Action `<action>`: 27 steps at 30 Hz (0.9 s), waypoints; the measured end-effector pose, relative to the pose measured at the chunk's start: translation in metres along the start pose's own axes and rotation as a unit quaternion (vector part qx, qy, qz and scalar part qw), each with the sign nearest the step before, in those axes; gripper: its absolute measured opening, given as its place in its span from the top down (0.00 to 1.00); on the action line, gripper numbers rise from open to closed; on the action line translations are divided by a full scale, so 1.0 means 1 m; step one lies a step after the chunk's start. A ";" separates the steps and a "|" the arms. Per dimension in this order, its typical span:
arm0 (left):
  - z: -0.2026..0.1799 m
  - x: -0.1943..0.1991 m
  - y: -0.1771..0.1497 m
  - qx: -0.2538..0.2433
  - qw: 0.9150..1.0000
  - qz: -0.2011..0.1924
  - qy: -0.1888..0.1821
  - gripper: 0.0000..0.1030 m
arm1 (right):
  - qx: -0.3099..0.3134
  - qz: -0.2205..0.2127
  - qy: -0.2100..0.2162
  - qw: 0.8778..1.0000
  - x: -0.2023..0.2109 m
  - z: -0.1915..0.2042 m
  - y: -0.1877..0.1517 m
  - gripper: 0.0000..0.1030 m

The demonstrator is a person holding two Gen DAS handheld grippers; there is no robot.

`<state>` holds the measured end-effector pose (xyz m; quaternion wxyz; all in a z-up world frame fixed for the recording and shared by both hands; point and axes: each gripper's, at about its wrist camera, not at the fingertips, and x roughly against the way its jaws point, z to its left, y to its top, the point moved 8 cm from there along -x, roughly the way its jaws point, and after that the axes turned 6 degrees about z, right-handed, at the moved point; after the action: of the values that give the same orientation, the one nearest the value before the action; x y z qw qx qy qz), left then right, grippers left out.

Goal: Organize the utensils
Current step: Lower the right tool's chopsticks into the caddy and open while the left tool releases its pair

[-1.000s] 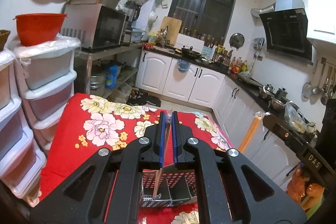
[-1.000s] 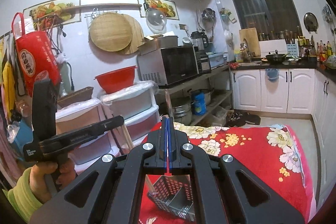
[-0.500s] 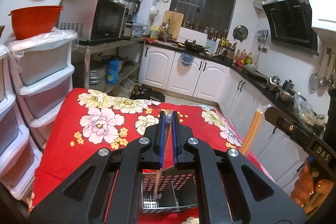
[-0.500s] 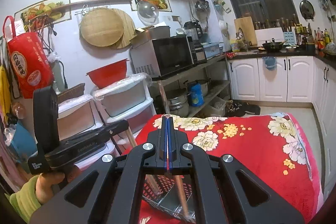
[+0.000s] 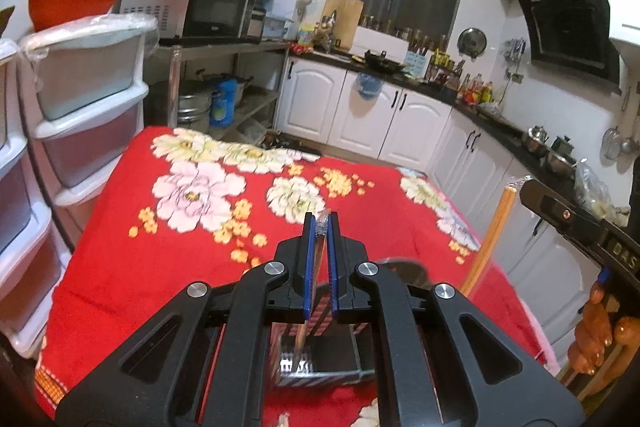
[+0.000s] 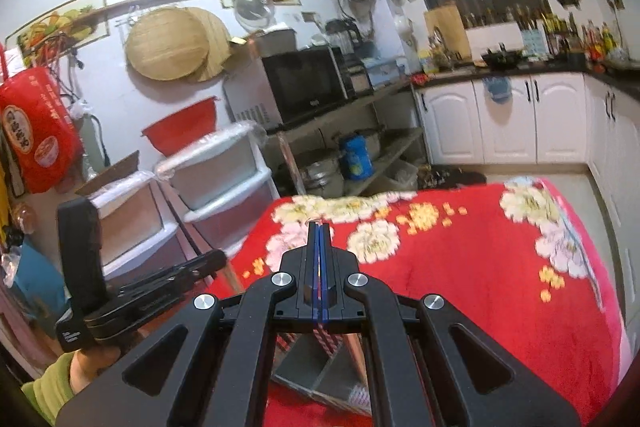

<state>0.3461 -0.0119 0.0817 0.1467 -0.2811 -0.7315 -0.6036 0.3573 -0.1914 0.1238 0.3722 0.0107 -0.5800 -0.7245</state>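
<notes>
My left gripper (image 5: pixel 319 223) is shut on a wooden chopstick pair in clear wrap (image 5: pixel 304 327); its lower end hangs into the left compartment of a perforated metal utensil caddy (image 5: pixel 294 367) right under the gripper. My right gripper (image 6: pixel 319 227) is shut on another chopstick pair (image 6: pixel 326 337), whose lower end points down at the same caddy (image 6: pixel 316 375). That pair shows in the left wrist view (image 5: pixel 492 235) as an orange stick at the right. The left gripper's body shows in the right wrist view (image 6: pixel 120 299).
The caddy stands on a table with a red floral cloth (image 5: pixel 192 227). Stacked plastic drawers (image 5: pixel 84 99) stand at the left. A metal rack with a microwave (image 5: pixel 208 3) is behind. White cabinets (image 5: pixel 372 115) line the back and right.
Both grippers have tilted and come lower over the caddy. The chopsticks in each have sunk toward its compartments. Both stay shut.
</notes>
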 end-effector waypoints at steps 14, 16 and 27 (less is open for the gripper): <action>0.011 0.009 -0.020 -0.004 1.000 -0.008 0.017 0.97 | -0.020 0.030 -0.045 0.998 0.000 -0.025 -0.043 0.99; 0.013 0.011 -0.020 0.001 1.000 -0.007 0.018 0.93 | -0.024 0.032 -0.047 0.998 0.003 -0.029 -0.045 0.99; 0.023 0.026 -0.027 0.018 1.000 -0.016 0.009 0.67 | -0.024 0.044 -0.068 0.996 0.021 -0.030 -0.064 0.69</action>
<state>0.3124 0.0134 0.0695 0.1482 -0.2617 -0.7451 -0.5953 0.3212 -0.2246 0.0685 0.3635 -0.0735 -0.5868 -0.7198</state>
